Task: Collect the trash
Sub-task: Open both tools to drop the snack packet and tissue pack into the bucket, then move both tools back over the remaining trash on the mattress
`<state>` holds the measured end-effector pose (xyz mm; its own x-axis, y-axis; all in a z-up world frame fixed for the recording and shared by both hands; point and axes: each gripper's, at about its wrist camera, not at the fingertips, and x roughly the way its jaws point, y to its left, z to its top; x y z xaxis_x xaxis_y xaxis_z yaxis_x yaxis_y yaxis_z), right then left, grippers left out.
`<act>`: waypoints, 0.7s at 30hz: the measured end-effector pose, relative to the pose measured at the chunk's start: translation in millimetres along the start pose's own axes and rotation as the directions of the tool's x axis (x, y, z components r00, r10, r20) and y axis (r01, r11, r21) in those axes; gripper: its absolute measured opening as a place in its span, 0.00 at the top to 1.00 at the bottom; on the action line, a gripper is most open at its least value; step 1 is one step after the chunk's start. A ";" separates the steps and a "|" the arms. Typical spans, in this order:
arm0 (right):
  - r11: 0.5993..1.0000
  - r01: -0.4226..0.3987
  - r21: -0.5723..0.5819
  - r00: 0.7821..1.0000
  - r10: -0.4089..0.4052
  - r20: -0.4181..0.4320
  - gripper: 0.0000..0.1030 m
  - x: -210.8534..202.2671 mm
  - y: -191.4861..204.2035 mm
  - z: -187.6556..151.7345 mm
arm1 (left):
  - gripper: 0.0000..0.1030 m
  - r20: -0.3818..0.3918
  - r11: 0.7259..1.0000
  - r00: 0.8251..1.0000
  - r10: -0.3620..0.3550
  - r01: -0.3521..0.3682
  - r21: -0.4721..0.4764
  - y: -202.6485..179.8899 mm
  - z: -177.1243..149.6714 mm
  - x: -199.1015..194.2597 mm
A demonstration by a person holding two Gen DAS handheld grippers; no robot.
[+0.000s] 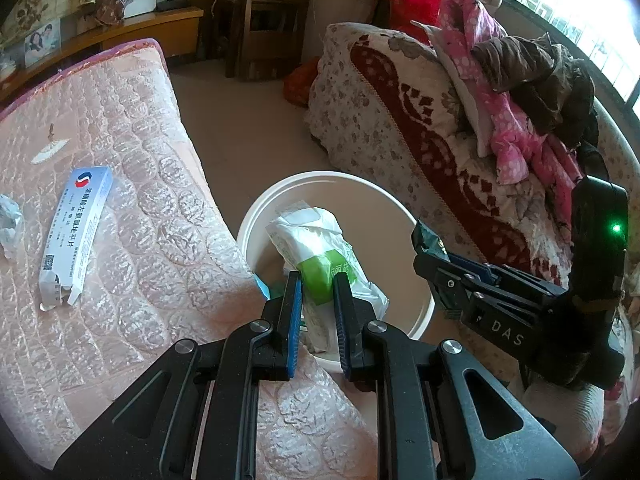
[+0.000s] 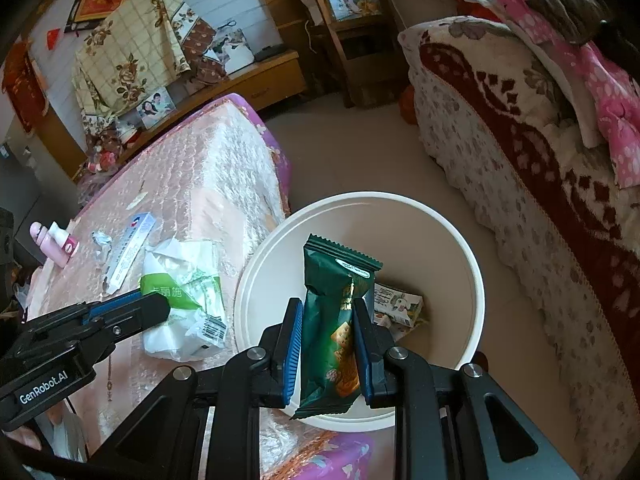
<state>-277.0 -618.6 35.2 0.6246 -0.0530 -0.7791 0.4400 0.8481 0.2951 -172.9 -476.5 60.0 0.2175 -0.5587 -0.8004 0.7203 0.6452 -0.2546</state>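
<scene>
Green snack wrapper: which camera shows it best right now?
The right wrist view: the green snack wrapper fills the centre, clamped in the right gripper above the white bin. The left wrist view shows only its crumpled end protruding from that gripper.

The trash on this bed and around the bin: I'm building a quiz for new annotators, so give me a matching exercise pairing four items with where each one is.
Items:
1. green snack packet
2. white and green tissue pack
3. blue and white medicine box
4. small printed carton

Places:
A. lying on the bed cover
B. at the bottom of the white bin
C. in the left hand-held gripper
D. in the right hand-held gripper

Pairs: 1-D, 2-C, 3-A, 4-B
</scene>
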 end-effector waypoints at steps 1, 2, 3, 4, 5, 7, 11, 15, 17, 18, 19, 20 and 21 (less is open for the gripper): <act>1.000 0.006 0.004 1.000 -0.006 -0.002 0.68 0.6 -0.6 -0.1 | 0.86 -0.001 1.000 1.000 -0.005 0.005 -0.006 0.5 0.0 0.6; 1.000 0.012 0.011 1.000 -0.012 -0.002 0.60 1.0 -1.6 -0.1 | 0.86 -0.004 1.000 1.000 -0.013 0.013 -0.014 1.9 0.3 1.4; 1.000 0.010 0.019 1.000 -0.010 -0.002 0.59 1.1 -2.9 -0.2 | 0.85 -0.007 1.000 1.000 -0.015 0.015 -0.020 3.5 0.2 2.0; 1.000 0.007 0.023 1.000 -0.007 -0.001 0.59 1.1 -3.5 -0.4 | 0.85 -0.008 1.000 1.000 -0.010 0.010 -0.020 4.7 -0.4 2.3; 1.000 0.009 0.023 1.000 -0.009 -0.001 0.59 1.1 -4.0 -0.5 | 0.85 -0.010 1.000 1.000 -0.004 0.004 -0.018 5.0 -0.9 2.9; 1.000 0.012 0.021 1.000 -0.012 -0.003 0.59 1.5 -4.1 -0.8 | 0.84 -0.018 1.000 1.000 -0.004 0.004 -0.017 6.0 -2.1 3.9; 1.000 0.011 0.022 1.000 -0.010 -0.010 0.59 2.8 -3.5 -1.2 | 0.72 -0.019 1.000 1.000 -0.010 0.010 -0.026 7.6 -4.4 1.2; 1.000 0.007 0.018 1.000 -0.007 -0.017 0.59 4.2 -1.7 -1.6 | 0.72 -0.008 1.000 1.000 -0.005 0.004 -0.023 9.3 -7.3 -5.2; 1.000 0.006 0.014 1.000 -0.005 -0.022 0.59 5.1 0.2 -2.5 | 0.72 -0.004 1.000 1.000 0.000 0.000 -0.024 10.5 -8.2 -7.9; 1.000 0.005 0.011 1.000 -0.005 -0.024 0.59 5.3 1.6 -3.2 | 0.72 -0.002 1.000 1.000 0.000 0.000 -0.026 11.5 -8.6 -9.6; 1.000 0.005 0.009 1.000 -0.005 -0.025 0.59 5.3 2.8 -4.1 | 0.72 -0.001 1.000 1.000 0.000 0.000 -0.028 12.7 -8.9 -11.4; 1.000 0.005 0.008 1.000 -0.005 -0.025 0.59 5.2 4.2 -5.1 | 0.72 0.001 1.000 1.000 0.002 -0.002 -0.029 13.7 -9.0 -13.2; 1.000 0.004 0.008 1.000 -0.004 -0.025 0.59 4.8 5.6 -6.1 | 0.72 0.004 1.000 1.000 0.005 -0.005 -0.030 14.6 -9.2 -15.2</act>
<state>-275.5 -610.9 29.7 0.6062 -0.0432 -0.7941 0.4479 0.8437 0.2960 -171.7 -453.8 63.5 0.2241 -0.5575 -0.7993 0.6993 0.6632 -0.2665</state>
